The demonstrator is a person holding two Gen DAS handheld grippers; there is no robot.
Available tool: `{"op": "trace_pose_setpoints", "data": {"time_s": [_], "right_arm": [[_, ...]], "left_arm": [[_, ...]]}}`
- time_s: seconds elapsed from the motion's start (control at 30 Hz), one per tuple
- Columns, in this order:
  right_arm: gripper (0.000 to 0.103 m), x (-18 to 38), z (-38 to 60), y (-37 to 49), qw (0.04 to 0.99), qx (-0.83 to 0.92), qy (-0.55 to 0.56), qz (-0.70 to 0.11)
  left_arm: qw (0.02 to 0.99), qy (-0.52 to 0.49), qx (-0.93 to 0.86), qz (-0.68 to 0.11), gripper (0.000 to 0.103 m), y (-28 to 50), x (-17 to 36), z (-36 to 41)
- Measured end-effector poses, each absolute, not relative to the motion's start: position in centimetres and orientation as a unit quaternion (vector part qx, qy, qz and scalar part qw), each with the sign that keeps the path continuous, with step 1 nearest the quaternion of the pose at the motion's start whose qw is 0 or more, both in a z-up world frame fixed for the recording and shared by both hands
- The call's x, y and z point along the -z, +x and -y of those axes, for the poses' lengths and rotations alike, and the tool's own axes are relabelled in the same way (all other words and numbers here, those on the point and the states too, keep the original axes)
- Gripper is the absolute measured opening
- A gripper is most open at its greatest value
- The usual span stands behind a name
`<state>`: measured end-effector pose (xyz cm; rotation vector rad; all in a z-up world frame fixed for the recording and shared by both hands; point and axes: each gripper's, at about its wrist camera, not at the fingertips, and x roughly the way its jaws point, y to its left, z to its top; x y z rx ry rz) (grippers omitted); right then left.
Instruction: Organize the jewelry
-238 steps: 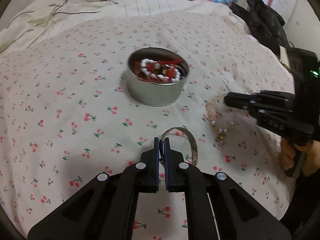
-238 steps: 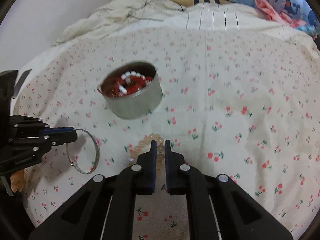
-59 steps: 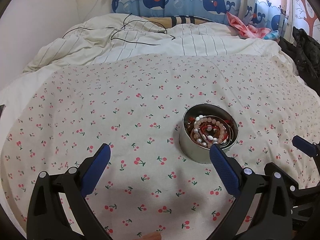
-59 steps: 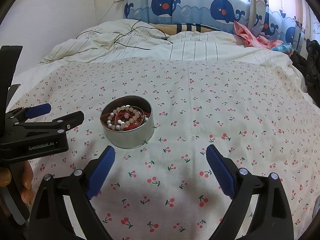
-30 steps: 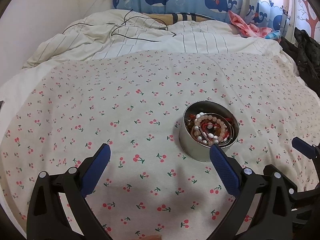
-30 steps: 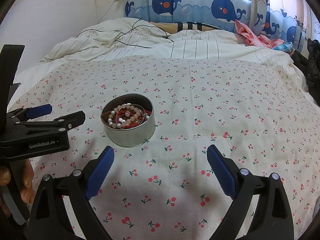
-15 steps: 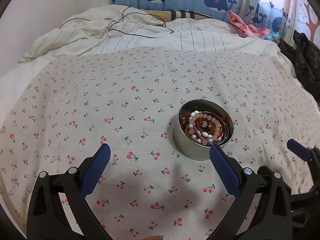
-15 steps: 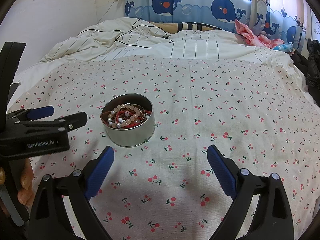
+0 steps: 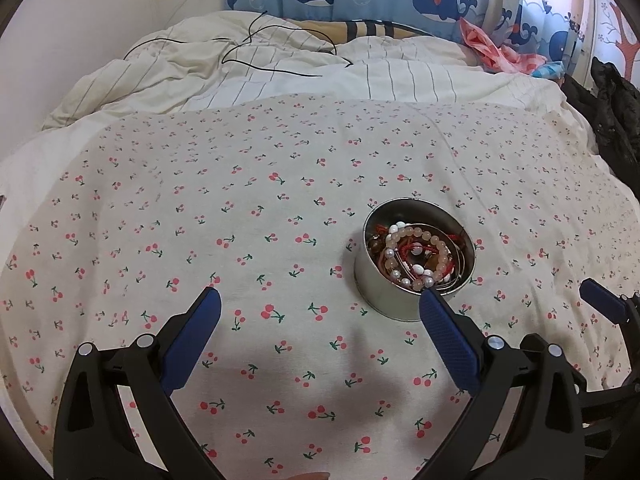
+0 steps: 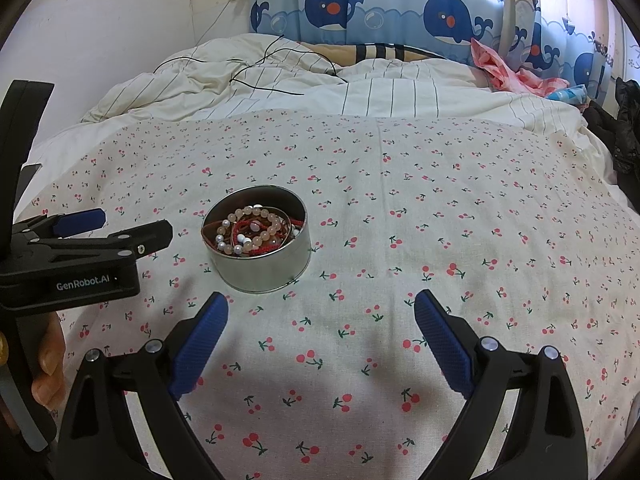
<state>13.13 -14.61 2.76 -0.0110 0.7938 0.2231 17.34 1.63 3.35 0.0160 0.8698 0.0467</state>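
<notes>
Sitting ahead of both gaping grippers, the tin (image 10: pixel 256 258) holds bracelets (image 10: pixel 250 232).

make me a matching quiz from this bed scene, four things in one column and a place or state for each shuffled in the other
Things:
1. round silver metal tin
2. pale pink beaded bracelet
3. thin black cable
4. left gripper

Place or state:
A. lying on the striped white duvet at the far end
B. open, holding nothing
C. standing on the cherry-print sheet
D. inside the tin, on top of red cords

Pairs: 1-C, 2-D, 3-A, 4-B
</notes>
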Motion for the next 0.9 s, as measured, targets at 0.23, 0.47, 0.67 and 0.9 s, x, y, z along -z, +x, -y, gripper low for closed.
{"op": "trace_pose_setpoints", "data": {"time_s": [0.23,0.47,0.67,0.9], "right_arm": [[0.09,-2.6,14.58,13.15,0.916,-0.109,-0.006,-0.387],[0.09,-2.52,14.56,13.1,0.916,-0.109,-0.006,-0.387],[0.09,-2.5,14.57,13.1,0.916,-0.11,-0.007,-0.387],[0.09,-2.39,14.62,13.14,0.915,-0.111,-0.003,-0.387]], "left_arm": [[0.906,0.017,-0.027,-0.422,0.095,17.33,-3.23,-1.34],[0.906,0.027,-0.031,-0.422,0.095,17.31,-3.26,-1.11],[0.905,0.025,-0.027,-0.424,0.095,17.25,-3.21,-1.07],[0.915,0.035,-0.035,-0.401,0.093,16.56,-3.6,-1.09]]}}
